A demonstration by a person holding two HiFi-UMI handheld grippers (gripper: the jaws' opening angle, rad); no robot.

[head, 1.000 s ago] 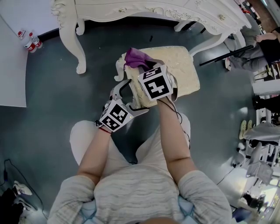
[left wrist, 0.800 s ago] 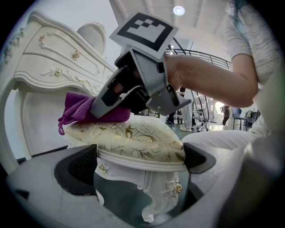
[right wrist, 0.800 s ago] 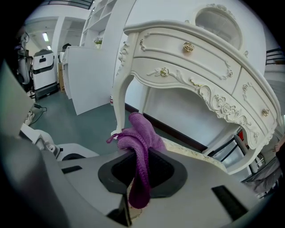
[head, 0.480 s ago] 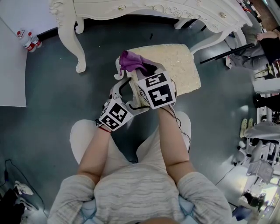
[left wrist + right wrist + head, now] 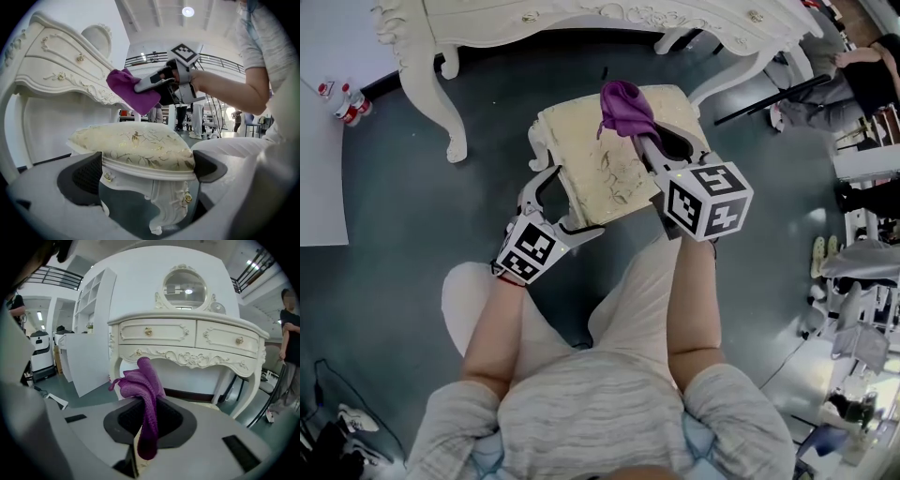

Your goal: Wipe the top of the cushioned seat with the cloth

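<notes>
The left gripper (image 5: pixel 565 204) sits at the near-left corner of the seat (image 5: pixel 598 161), a cream cushion with gold leaf print on a carved white frame. Its jaws are spread wide around that corner, and in the left gripper view each black pad (image 5: pixel 86 176) lies against one side of the seat, so the gripper clamps the corner. The right gripper (image 5: pixel 649 142) reaches in from the near right, over the right half of the seat, with its marker cube toward the person. Its jaws are pressed together on the cloth (image 5: pixel 623 105), a purple knitted rag. In the right gripper view the cloth bunches up above the jaws, and one strip hangs down between the pads. The cloth is over the far edge of the seat, right of its middle. In the left gripper view it hangs in the air above the cushion and does not touch it. A white dressing table (image 5: pixel 581 13) with curved legs stands on the grey floor (image 5: pixel 403 206), just beyond the seat. The right gripper view shows its two drawers with gold knobs and a round mirror (image 5: pixel 184 288) on top. Two small bottles (image 5: pixel 342 98) stand on the floor at the far left. Another person (image 5: pixel 867 70) is at the far right edge.
</notes>
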